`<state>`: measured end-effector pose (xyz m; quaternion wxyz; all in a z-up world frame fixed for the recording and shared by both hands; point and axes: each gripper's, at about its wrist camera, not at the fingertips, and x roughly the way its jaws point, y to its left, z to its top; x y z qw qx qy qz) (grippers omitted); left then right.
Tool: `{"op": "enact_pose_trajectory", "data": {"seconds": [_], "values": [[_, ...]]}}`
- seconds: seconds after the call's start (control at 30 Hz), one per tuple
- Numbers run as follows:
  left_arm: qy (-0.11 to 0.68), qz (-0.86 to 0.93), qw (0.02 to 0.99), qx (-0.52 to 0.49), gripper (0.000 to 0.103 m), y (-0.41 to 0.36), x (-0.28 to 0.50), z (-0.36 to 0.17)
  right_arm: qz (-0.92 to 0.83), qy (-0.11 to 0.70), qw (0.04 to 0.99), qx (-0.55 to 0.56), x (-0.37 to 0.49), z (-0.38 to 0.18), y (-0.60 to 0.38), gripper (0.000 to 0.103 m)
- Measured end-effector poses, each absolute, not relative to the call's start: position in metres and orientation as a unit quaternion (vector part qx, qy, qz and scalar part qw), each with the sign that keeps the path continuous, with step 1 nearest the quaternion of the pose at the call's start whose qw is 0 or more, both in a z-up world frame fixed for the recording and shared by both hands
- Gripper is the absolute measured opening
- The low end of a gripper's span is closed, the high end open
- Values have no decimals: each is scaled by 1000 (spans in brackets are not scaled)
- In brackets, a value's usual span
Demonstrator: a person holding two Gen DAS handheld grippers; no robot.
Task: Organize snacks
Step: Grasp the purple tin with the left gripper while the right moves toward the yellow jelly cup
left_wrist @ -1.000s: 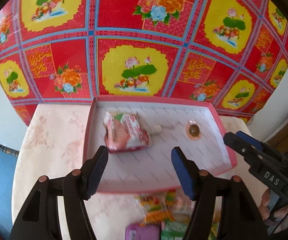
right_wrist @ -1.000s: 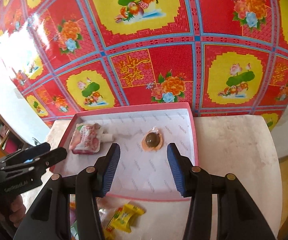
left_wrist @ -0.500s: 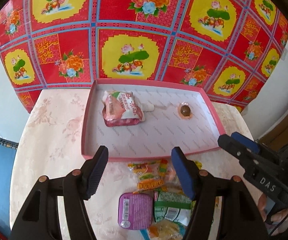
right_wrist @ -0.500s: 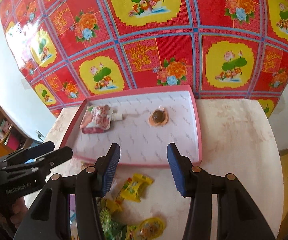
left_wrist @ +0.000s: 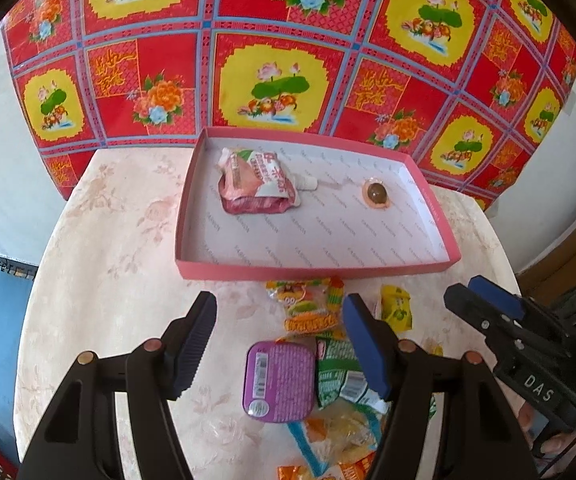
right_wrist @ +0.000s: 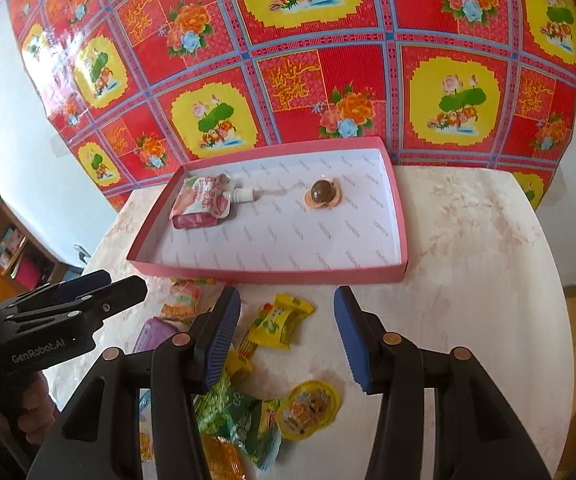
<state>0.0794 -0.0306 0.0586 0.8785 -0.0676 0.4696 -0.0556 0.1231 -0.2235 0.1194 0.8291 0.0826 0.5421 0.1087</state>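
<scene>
A shallow cardboard tray (left_wrist: 316, 270) with pink walls and a white floor printed with faint grey lettering sits at the frame's centre on a pale cream, flower-patterned tabletop (left_wrist: 104, 280). Behind, across the upper frame, hangs a glossy red sheet (left_wrist: 272, 40) gridded in blue, with yellow lotus medallions and orange peonies. At lower centre lie a purple square lidded tub (left_wrist: 279, 380), a yellow sweet wrapper (right_wrist: 278, 320) and a green-and-white crinkled packet (left_wrist: 338, 376).

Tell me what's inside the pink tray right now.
Inside the pink tray lie two snacks: a pink spouted pouch at its far left and a small round jelly cup to the right. The rest of the floor is bare white lining; nothing hides any part of it.
</scene>
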Motion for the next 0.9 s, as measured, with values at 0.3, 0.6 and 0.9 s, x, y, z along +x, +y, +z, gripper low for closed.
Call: {"op": "enact_pose_trajectory", "data": {"seconds": [0.3,0.6,0.9], "values": [[480,-50,873,-71,69,-27,70,50,109,546,826,83,110,118,-227,50],[490,-52,868,-68,69,-29,56,41,105,553,821,95,93,111,-236,50],[497,-57,863,-68,69,-29,51,34,110,568,809,99,86,101,-236,50]]}}
